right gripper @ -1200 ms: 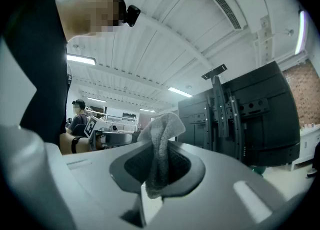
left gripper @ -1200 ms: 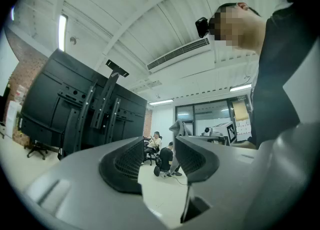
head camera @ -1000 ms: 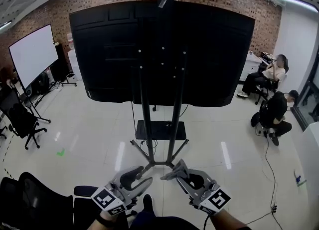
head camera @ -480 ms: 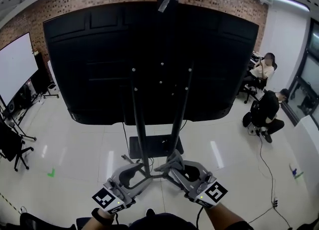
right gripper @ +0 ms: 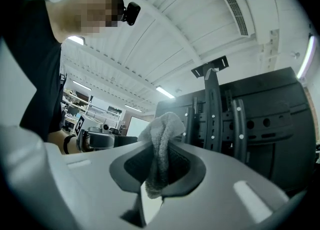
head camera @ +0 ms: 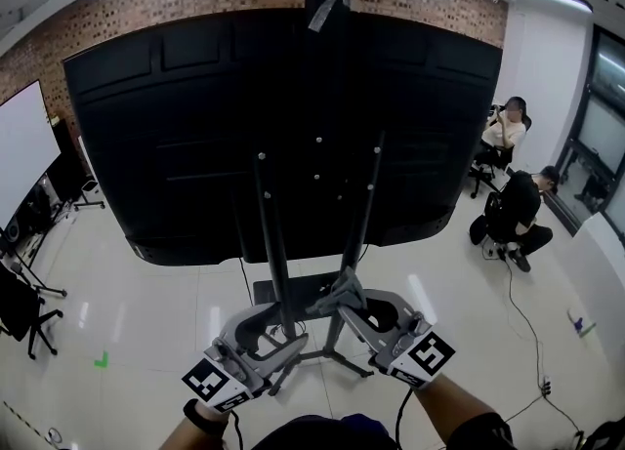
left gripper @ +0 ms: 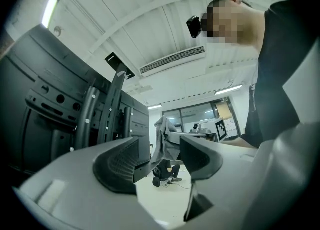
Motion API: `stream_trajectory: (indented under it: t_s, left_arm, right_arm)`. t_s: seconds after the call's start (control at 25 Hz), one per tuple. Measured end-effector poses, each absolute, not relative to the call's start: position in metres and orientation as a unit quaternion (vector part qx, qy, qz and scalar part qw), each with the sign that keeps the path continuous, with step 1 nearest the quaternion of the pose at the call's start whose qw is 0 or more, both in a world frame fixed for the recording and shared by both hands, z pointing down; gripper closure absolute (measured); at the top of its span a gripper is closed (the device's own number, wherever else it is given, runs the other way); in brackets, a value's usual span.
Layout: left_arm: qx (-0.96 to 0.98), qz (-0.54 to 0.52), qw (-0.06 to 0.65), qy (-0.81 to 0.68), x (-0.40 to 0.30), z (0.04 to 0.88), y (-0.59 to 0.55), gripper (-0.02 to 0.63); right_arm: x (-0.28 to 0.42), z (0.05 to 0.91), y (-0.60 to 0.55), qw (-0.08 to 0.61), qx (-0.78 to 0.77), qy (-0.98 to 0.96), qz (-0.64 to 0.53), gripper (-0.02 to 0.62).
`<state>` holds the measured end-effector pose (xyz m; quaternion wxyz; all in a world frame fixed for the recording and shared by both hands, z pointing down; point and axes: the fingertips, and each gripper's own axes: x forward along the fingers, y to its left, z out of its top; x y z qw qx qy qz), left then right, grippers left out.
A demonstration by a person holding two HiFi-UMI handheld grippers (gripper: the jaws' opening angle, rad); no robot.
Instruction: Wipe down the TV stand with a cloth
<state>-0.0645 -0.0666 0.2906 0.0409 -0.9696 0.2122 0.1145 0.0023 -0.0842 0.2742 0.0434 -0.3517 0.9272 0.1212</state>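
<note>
The TV stand's two black poles (head camera: 269,233) rise up the back of a large black TV (head camera: 195,126); in the right gripper view the poles (right gripper: 210,119) stand just ahead. My right gripper (right gripper: 159,171) is shut on a grey cloth (right gripper: 161,144), which bulges up out of the jaws. In the head view the right gripper (head camera: 344,304) holds the cloth (head camera: 339,292) close to the right pole, low down. My left gripper (head camera: 280,326) sits beside the left pole. Its jaws stand apart in the left gripper view (left gripper: 165,166), nothing between them, and the cloth (left gripper: 161,139) shows beyond.
The stand's feet (head camera: 347,360) and a low shelf (head camera: 269,290) lie on the glossy white floor. A seated person (head camera: 503,136) and a crouching person (head camera: 518,214) are at the right, with a cable (head camera: 522,321) on the floor. A whiteboard (head camera: 20,145) and an office chair (head camera: 20,311) stand at the left.
The view has closed in on the stand, so the TV fills more of the frame. Both grippers have moved forward and up to the poles, the right one still carrying the cloth.
</note>
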Motion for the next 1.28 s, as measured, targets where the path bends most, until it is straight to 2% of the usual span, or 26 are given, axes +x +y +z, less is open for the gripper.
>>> stream_trajectory:
  t_s: [0.32,0.6,0.84,1.28]
  left_arm:
    - [-0.967,0.098,0.115,0.204,-0.056,0.249,-0.095,0.324]
    - [-0.962,0.116,0.137,0.204,-0.051,0.185,-0.137,0.325]
    - [-0.952,0.098,0.201,0.208,-0.032,0.140,-0.154,0.325]
    - [-0.943,0.107,0.222,0.223,-0.025,0.059,-0.187,0.325]
  right_arm:
    - [0.031,0.210,-0.127,0.022,-0.371,0.903,0.214,0.558]
    - [0.043,0.113,-0.168,0.006,-0.378,0.875,0.303,0.557]
    - [0.040,0.034,-0.197,0.001,-0.378,0.855,0.354,0.557]
    - [0.033,-0.105,-0.265,-0.053,-0.408,0.808,0.421,0.557]
